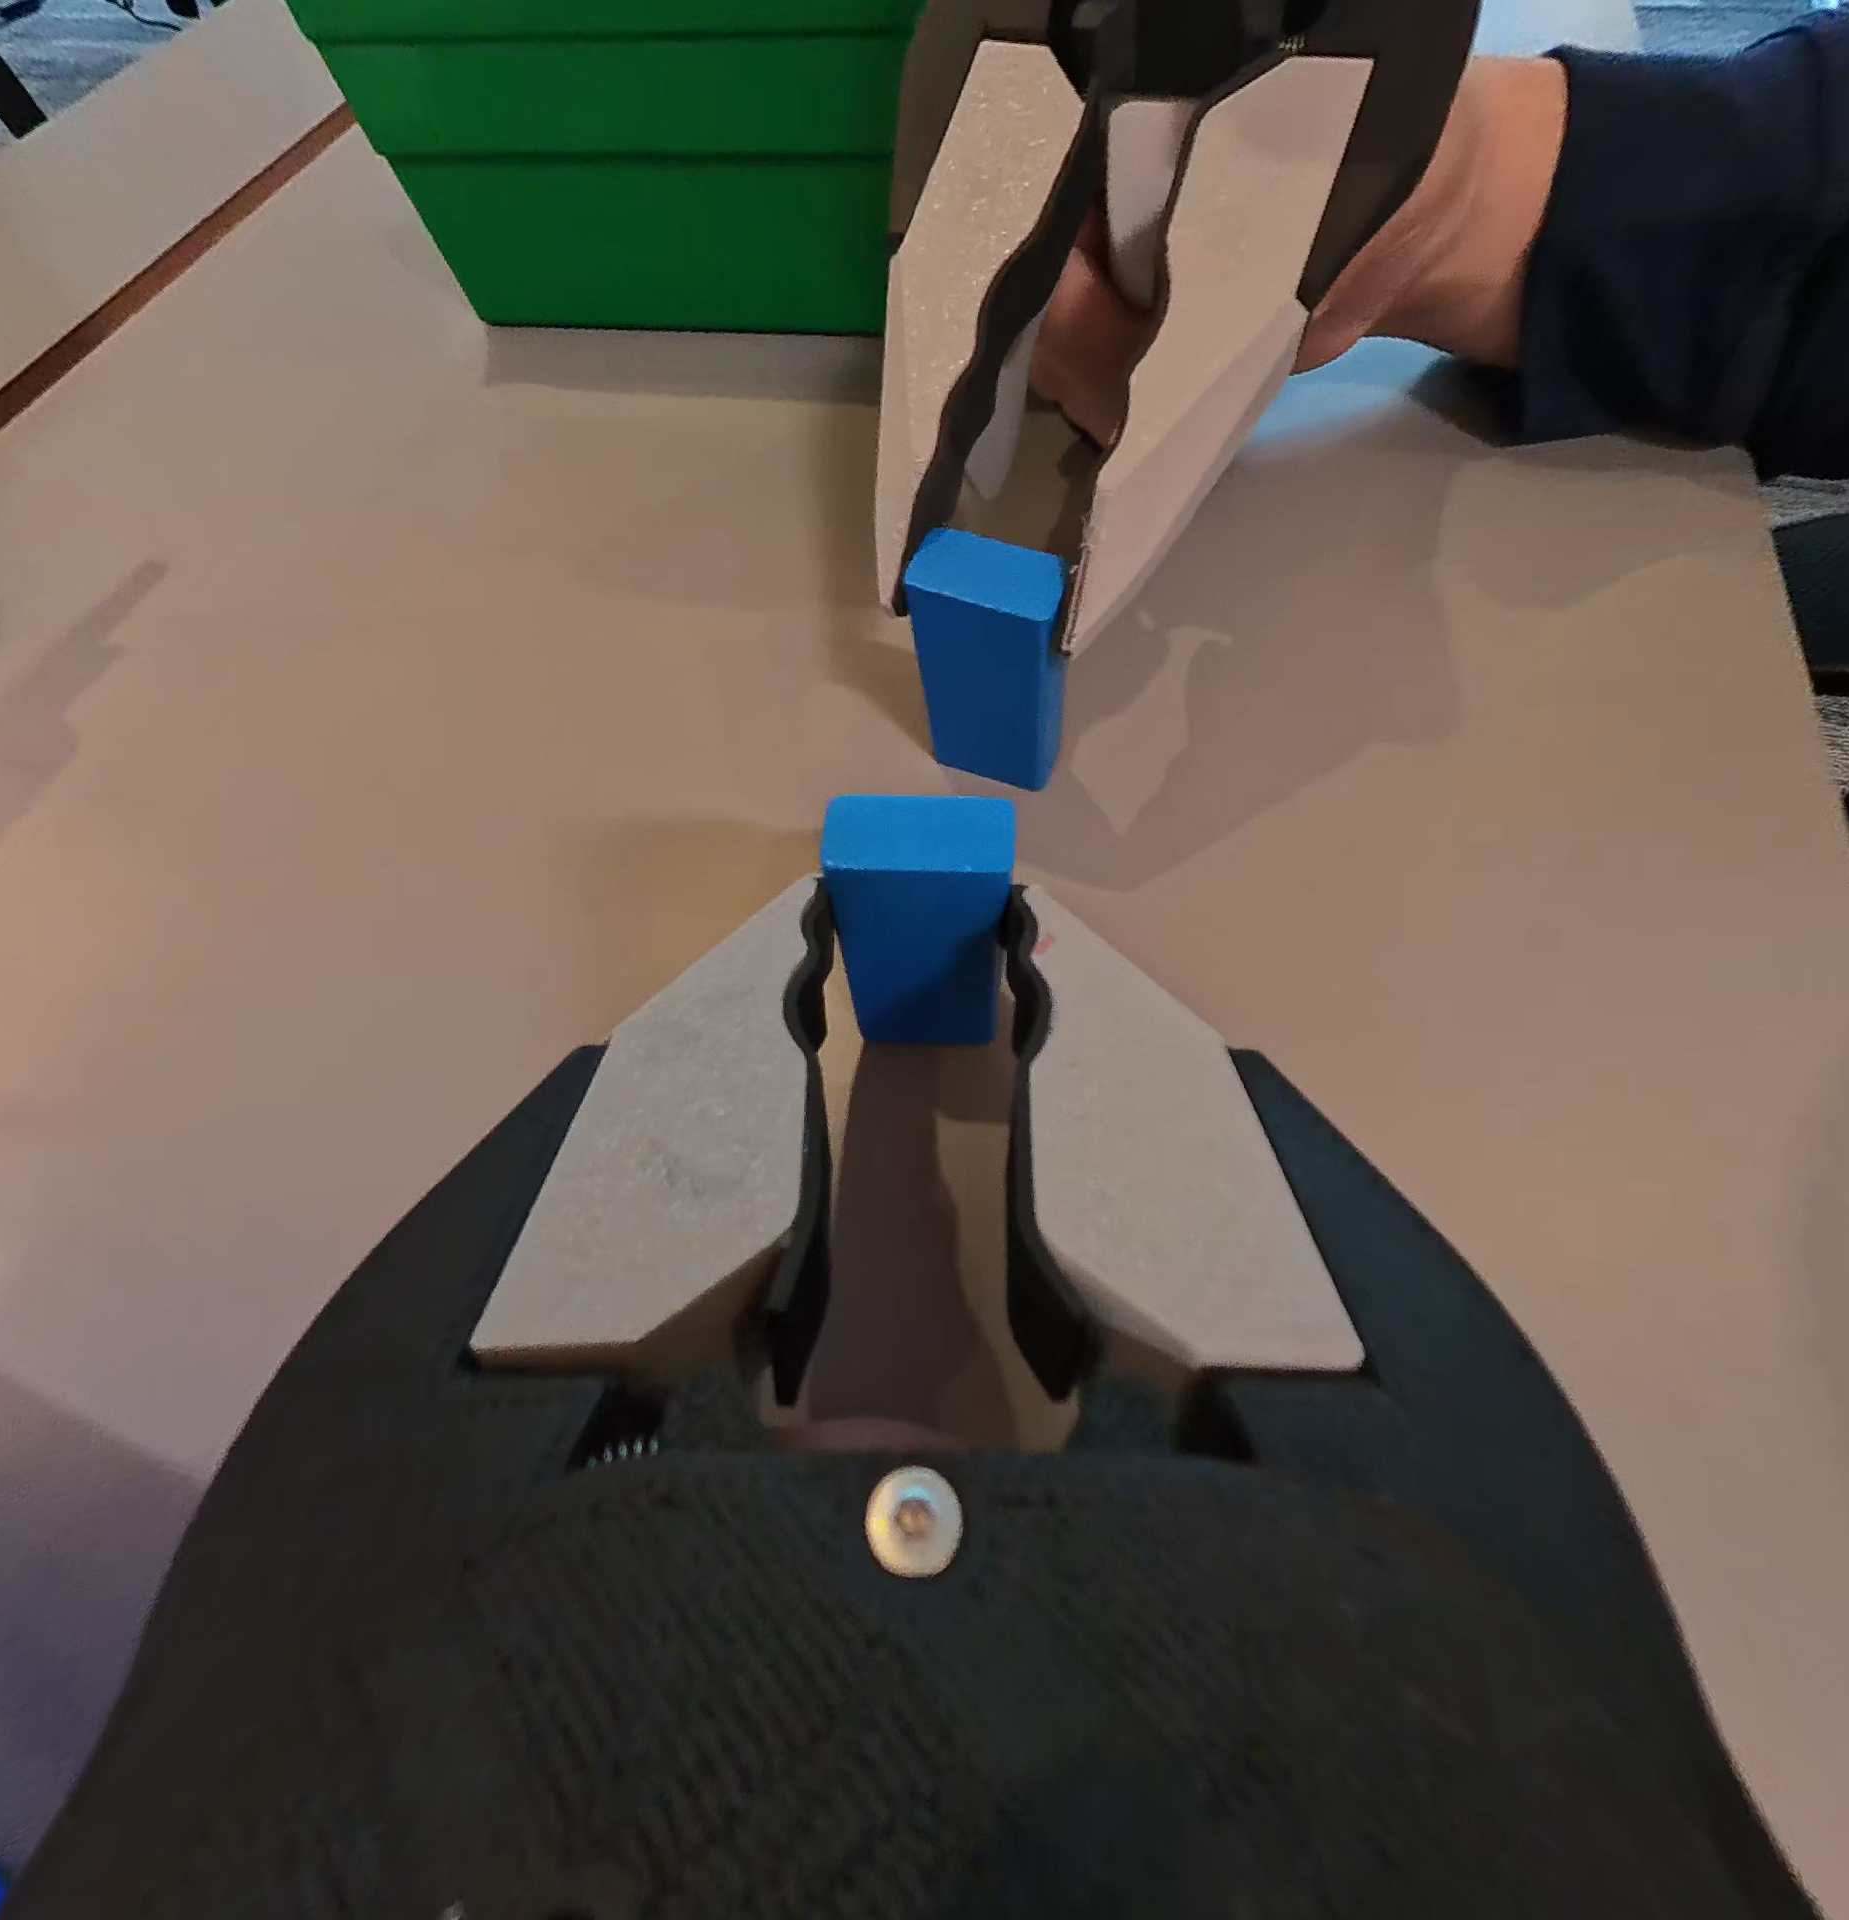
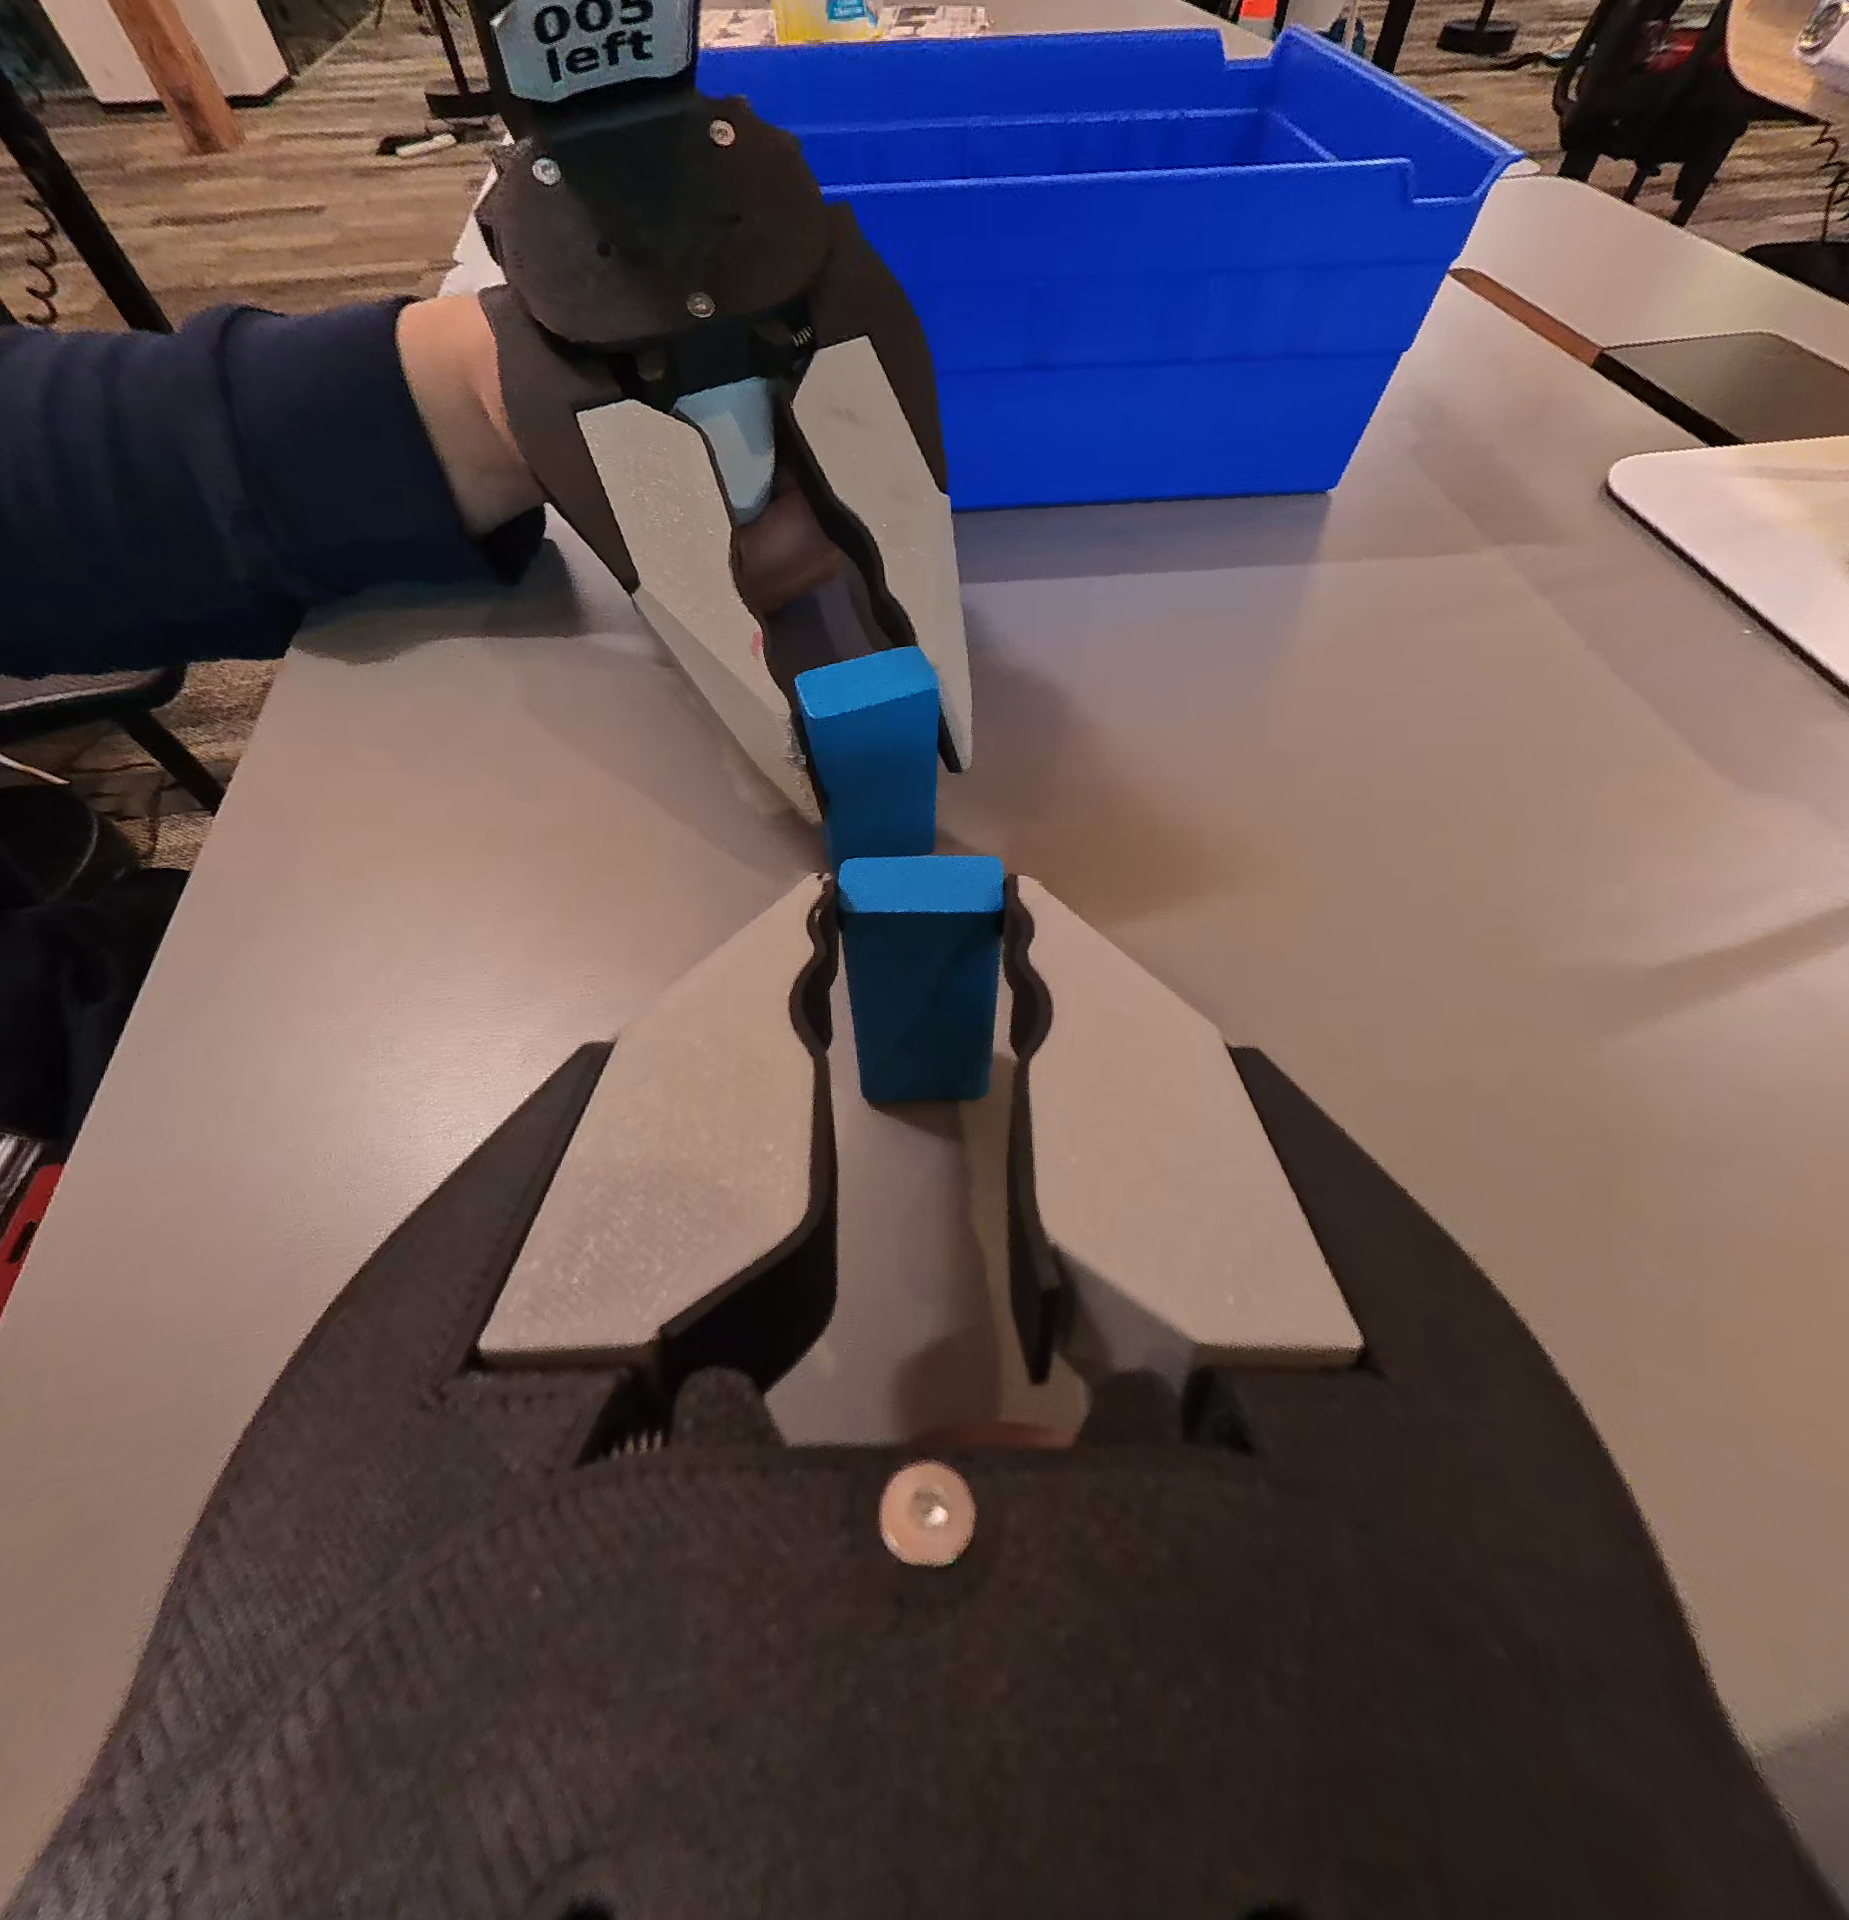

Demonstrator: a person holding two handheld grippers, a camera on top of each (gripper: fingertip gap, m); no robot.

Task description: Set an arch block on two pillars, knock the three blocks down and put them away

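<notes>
Surface: grey table (image 1: 380,727), green bin (image 1: 639,156) and blue bin (image 2: 1159,312) at opposite ends.
Room: patterned carpet, chairs behind.
Left gripper (image 1: 915,914): pinching an upright blue pillar block (image 1: 915,935).
Right gripper (image 2: 920,914): clamping a second blue pillar (image 2: 920,987), near the first.

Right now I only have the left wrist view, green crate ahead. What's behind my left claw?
Observer: A blue plastic bin stands on the grey table behind the left claw, which grips a blue rectangular block.
Operator: Anything in it?
Observer: Only its inner walls show; no block is visible there.
Operator: Anything else that side?
Observer: A flat white object lies near the table's edge, right of the bin in the right wrist view.
</notes>
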